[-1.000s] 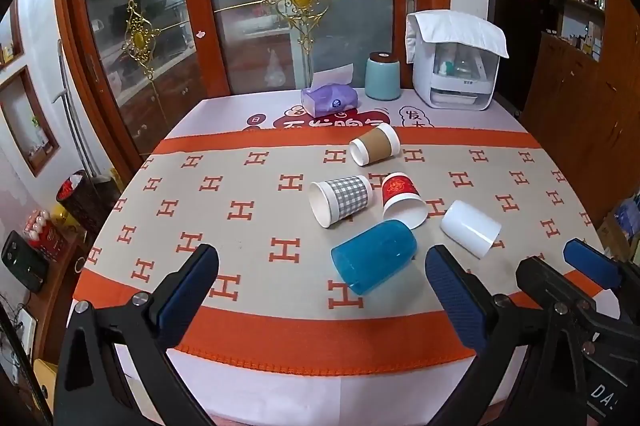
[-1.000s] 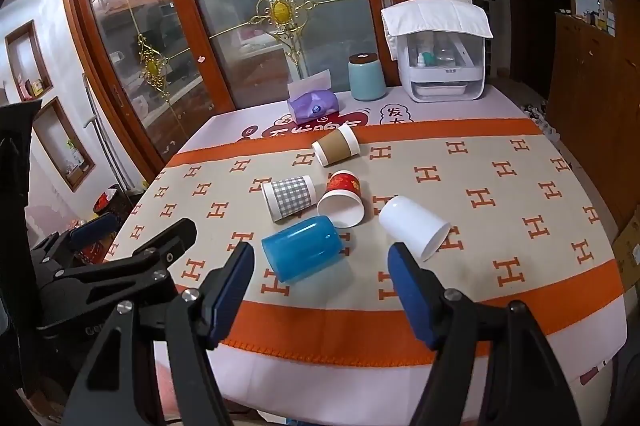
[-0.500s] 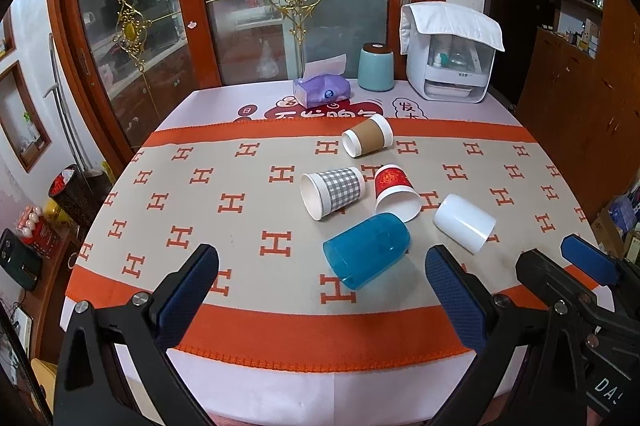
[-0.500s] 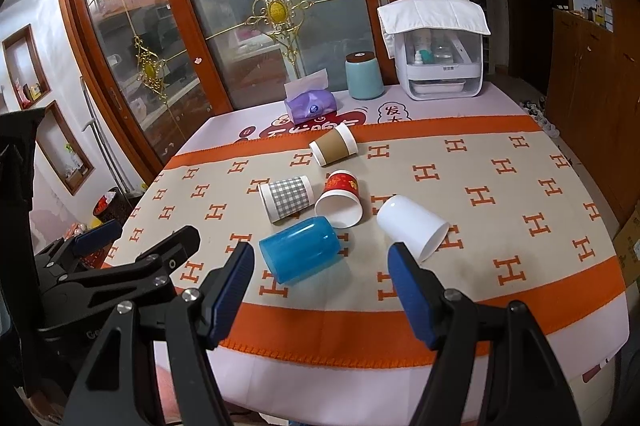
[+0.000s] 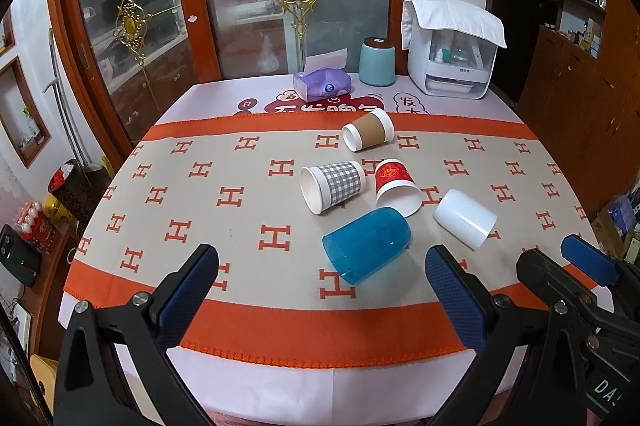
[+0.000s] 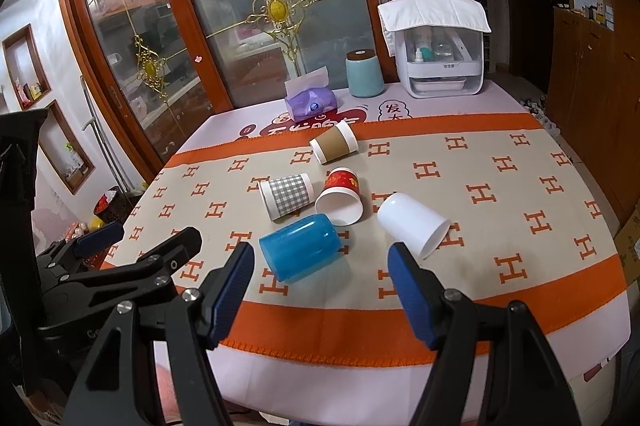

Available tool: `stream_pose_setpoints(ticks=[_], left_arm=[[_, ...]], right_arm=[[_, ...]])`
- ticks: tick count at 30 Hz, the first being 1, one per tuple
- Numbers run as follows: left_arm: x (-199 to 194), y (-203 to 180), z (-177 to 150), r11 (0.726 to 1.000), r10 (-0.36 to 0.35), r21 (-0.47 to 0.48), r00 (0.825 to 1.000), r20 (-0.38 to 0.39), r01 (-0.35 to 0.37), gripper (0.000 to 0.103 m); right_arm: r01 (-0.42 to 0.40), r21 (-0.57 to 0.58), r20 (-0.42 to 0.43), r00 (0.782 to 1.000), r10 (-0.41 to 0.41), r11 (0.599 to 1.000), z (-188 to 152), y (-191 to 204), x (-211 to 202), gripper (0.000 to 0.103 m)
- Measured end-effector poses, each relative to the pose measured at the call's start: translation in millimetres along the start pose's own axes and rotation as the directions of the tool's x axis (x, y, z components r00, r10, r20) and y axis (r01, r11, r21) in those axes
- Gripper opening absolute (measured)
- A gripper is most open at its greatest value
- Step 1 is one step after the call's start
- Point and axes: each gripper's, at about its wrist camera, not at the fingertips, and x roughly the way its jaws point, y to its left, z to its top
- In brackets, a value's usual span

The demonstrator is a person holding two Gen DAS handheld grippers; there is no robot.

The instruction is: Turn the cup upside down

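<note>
Five cups lie on their sides in a loose cluster near the middle of the desk (image 5: 160,186). The blue cup (image 5: 366,244) is translucent plastic, smooth and rounded, its mouth turned toward 7 o'clock in the left wrist view. Just beyond it at 12 o'clock, the red paper cup (image 5: 396,186) points its white rim toward the camera and touches or nearly touches the blue one. The checked cup (image 5: 332,184), paper with a grey-and-white grid sleeve, lies at 11 o'clock from the blue cup, mouth toward 8 o'clock. The white cup (image 5: 464,218), plain, glossy and tapered, lies at 3 o'clock, apart from the others. The brown cup (image 5: 368,134), with a cardboard-coloured sleeve and white rim, is farthest back.

The cups rest on a woven beige cloth (image 5: 240,166) with orange H marks and orange borders.

The left claw (image 5: 320,290) hangs low over the near edge of the desk, its two textured blue pads spread wide with nothing between them. The right claw (image 6: 320,290) hangs likewise, fingers wide apart and empty, the blue cup just beyond its left pad.

At the far edge stand one purple tissue pack (image 5: 322,82), one teal canister (image 5: 376,62) with a dark lid, and one white box-shaped appliance (image 5: 456,66) draped with a white cloth.
</note>
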Motion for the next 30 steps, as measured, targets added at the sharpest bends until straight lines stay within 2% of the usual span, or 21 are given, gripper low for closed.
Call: stream_pose_setpoints(ticks=[10, 22, 30], left_arm=[[0.1, -1.4, 0.0, 1.000, -0.010, -0.004, 1.000, -0.003, 0.010, 0.102], [4.5, 0.2, 7.1, 0.998, -0.058, -0.029, 0.998, -0.026, 0.058, 0.102], [6.6, 1.3, 9.1, 0.998, -0.050, -0.026, 0.998, -0.031, 0.049, 0.102]], right_arm=[[-0.003, 0.000, 0.004, 1.000, 0.003, 1.000, -0.1, -0.9, -0.9, 0.070], [-0.006, -0.002, 0.013, 1.000, 0.006, 1.000, 6.9, -0.7, -2.5, 0.070], [-0.006, 0.000, 0.013, 1.000, 0.006, 1.000, 6.0, -0.6, -2.1, 0.070]])
